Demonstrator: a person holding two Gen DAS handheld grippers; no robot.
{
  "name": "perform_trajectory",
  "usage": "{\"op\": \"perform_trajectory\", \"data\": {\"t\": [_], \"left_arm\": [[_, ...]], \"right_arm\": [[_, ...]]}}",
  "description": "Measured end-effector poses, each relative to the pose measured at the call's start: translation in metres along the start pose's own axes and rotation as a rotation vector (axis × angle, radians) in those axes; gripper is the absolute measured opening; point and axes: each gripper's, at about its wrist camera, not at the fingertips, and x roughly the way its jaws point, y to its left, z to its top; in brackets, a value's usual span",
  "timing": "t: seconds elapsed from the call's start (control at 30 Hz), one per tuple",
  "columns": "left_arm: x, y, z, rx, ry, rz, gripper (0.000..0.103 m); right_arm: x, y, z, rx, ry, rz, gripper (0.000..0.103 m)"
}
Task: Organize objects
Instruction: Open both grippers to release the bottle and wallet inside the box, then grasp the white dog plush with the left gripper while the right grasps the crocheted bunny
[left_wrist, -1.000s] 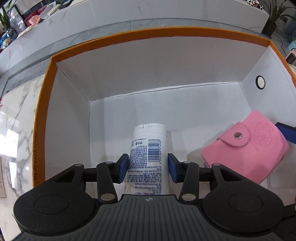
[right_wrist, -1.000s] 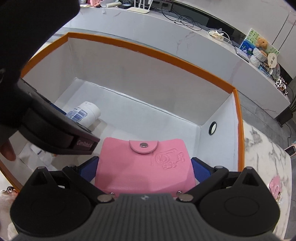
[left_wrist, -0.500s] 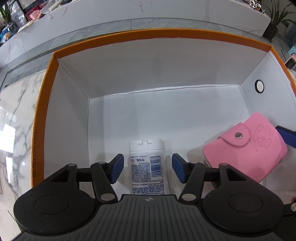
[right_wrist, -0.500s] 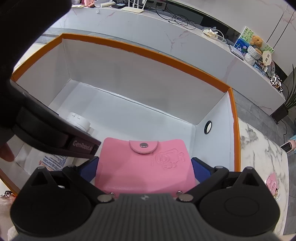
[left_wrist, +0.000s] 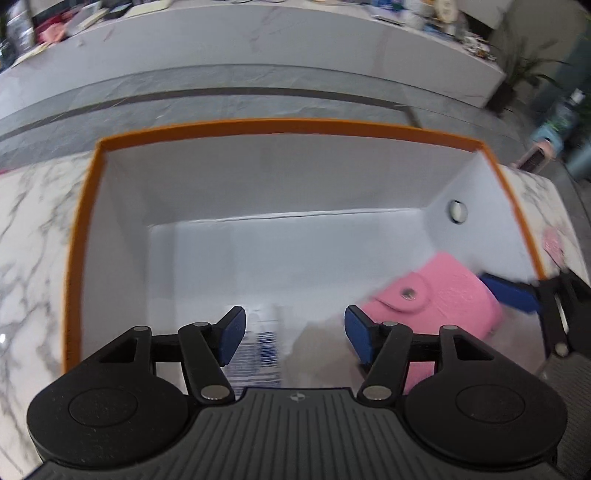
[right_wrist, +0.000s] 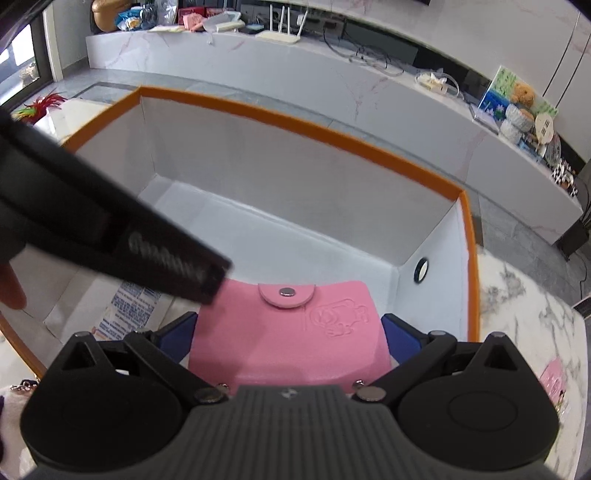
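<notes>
**Bottle's down in the box, wallet still clamped**

Your left gripper has just been opening; its blue pads stand apart with clear gaps on both sides of the white bottle, so nothing's held there. That bottle lies on the floor of the orange-rimmed box, near the box's near wall toward the left end, label with blue print facing up. It's pretty blurred in the left wrist view, so I can't read anything off it.

Your right gripper is a different story: both blue pads press against the sides of the pink snap wallet, jaws spread fairly wide to fit it. You're holding the wallet inside the box toward the right end wall, snap flap and embossed cartoon facing up, near the round hole in that wall. Can't tell if its bottom edge touches the box floor.

Box sits on the marble counter, with a small pink card lying off its right end.
</notes>
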Motion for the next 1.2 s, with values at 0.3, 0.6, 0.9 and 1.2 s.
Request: {"op": "perform_trajectory", "data": {"t": [0.3, 0.6, 0.9, 1.2], "left_arm": [[0.002, -0.020, -0.001, 0.085, -0.027, 0.106, 0.076], [-0.018, -0.010, 0.000, 0.019, -0.072, 0.100, 0.076], [-0.083, 0.001, -0.045, -0.022, -0.160, 0.074, 0.083], [-0.104, 0.015, -0.139, -0.103, -0.120, 0.016, 0.085]], "right_arm": [[-0.023, 0.010, 0.004, -0.062, -0.106, 0.014, 0.102], [-0.041, 0.008, 0.001, -0.052, -0.115, 0.032, 0.102], [-0.108, 0.002, -0.020, -0.018, -0.192, -0.005, 0.102], [-0.165, -0.006, -0.090, 0.161, -0.266, 0.055, 0.102]]}}
